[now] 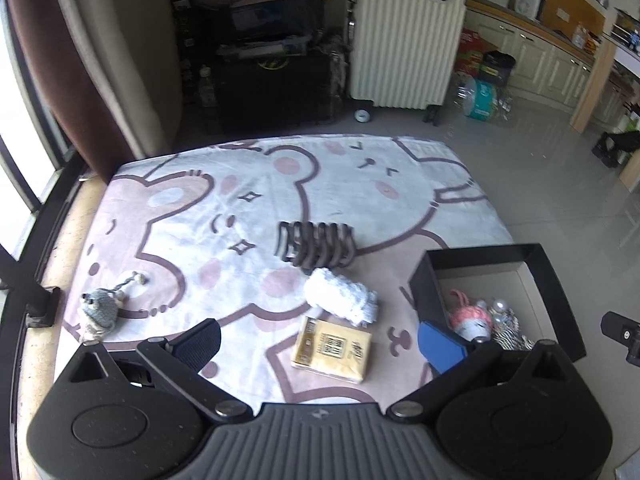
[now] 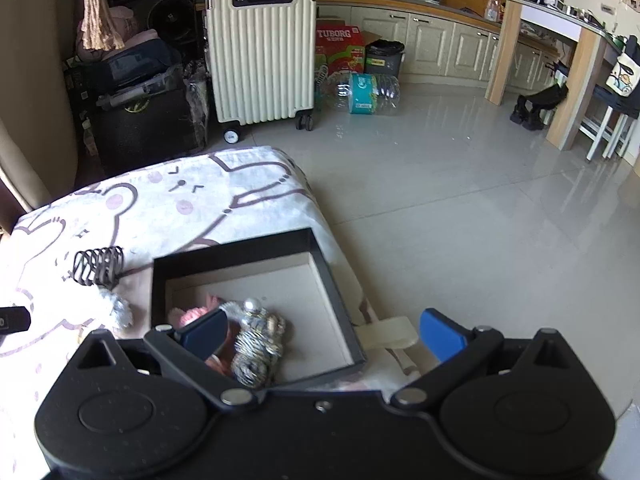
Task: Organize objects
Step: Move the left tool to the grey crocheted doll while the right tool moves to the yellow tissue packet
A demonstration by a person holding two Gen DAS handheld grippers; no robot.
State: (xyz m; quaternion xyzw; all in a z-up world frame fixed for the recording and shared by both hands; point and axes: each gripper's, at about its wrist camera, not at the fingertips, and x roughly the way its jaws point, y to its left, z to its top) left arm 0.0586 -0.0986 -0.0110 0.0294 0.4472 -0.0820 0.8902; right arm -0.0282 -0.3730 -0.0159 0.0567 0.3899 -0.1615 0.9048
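A black box (image 1: 548, 276) with a pale inside sits at the blanket's right edge; it shows in the right wrist view too (image 2: 340, 300). In it lie a pink knitted toy (image 1: 470, 318) and a zebra-striped item with pearls (image 2: 256, 344). On the blanket lie a yellow packet (image 1: 334, 348), a white fluffy roll (image 1: 342, 294), a dark wire coil (image 1: 316, 244) and a grey knitted toy (image 1: 98, 308). My left gripper (image 1: 320, 344) is open above the yellow packet. My right gripper (image 2: 322, 332) is open and empty above the box.
The cartoon-bear blanket (image 1: 248, 184) covers a low bed. A cream suitcase (image 2: 260, 56), black cases (image 1: 276, 92) and water bottles (image 2: 366, 92) stand beyond it. Tiled floor (image 2: 460, 208) lies to the right. A window frame (image 1: 24, 184) runs along the left.
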